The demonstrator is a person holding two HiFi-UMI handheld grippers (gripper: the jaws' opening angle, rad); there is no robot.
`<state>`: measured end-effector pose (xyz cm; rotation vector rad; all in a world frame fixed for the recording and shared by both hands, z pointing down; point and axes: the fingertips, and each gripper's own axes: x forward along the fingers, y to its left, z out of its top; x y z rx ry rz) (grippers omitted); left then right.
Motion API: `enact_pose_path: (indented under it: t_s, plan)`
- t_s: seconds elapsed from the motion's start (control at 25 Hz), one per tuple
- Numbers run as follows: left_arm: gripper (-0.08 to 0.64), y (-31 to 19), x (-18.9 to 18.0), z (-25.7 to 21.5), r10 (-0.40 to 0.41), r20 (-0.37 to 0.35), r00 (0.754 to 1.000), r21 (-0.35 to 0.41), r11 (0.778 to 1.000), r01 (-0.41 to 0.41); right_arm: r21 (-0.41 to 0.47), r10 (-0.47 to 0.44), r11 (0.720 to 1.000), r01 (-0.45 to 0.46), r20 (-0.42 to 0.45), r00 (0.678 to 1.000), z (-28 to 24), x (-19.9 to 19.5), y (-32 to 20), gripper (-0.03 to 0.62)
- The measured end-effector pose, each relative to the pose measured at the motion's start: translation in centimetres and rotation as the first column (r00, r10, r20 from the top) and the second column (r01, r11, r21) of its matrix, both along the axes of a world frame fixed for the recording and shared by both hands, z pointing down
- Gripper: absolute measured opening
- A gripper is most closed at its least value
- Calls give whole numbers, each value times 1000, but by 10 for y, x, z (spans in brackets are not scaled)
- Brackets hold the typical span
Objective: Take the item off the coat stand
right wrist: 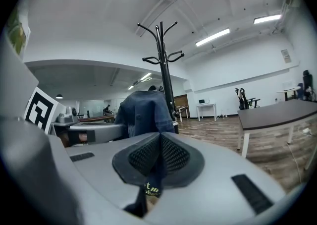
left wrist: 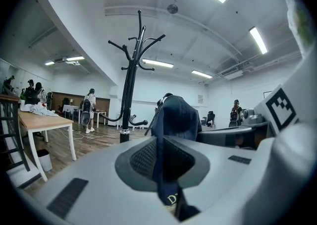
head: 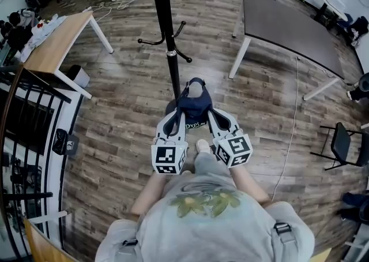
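A dark blue cap [head: 194, 104] hangs between my two grippers, free of the black coat stand [head: 165, 24] just beyond it. My left gripper [head: 180, 118] is shut on the cap's left edge, and the fabric [left wrist: 174, 120] rises out of its jaws. My right gripper [head: 210, 116] is shut on the cap's right edge, where denim-blue cloth [right wrist: 143, 112] stands up from the pinch. In both gripper views the stand's pole [left wrist: 130, 78] and hooks [right wrist: 161, 30] carry nothing.
A wooden table [head: 57, 38] stands at the left and a dark table [head: 288, 27] at the right. Black railings [head: 26, 122] run along the left edge. A cable [head: 294, 116] trails over the wood floor, and a black chair [head: 343, 142] sits far right. People stand in the background [left wrist: 89, 107].
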<state>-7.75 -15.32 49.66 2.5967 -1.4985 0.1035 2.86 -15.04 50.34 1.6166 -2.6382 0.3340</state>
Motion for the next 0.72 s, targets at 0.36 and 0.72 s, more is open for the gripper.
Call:
enact_pose_path:
  t_s: [0.36,0.72]
  plan:
    - [40,4,3,0,1,-9,1000,-2,1000,-1,-3,-4,1000,4,-10,1000,0,5,1,14]
    - [40,5,0,5,-2,-8,1000,-21,1000,2,-19,-14,1000,14,-21,1000,3,2,3,14]
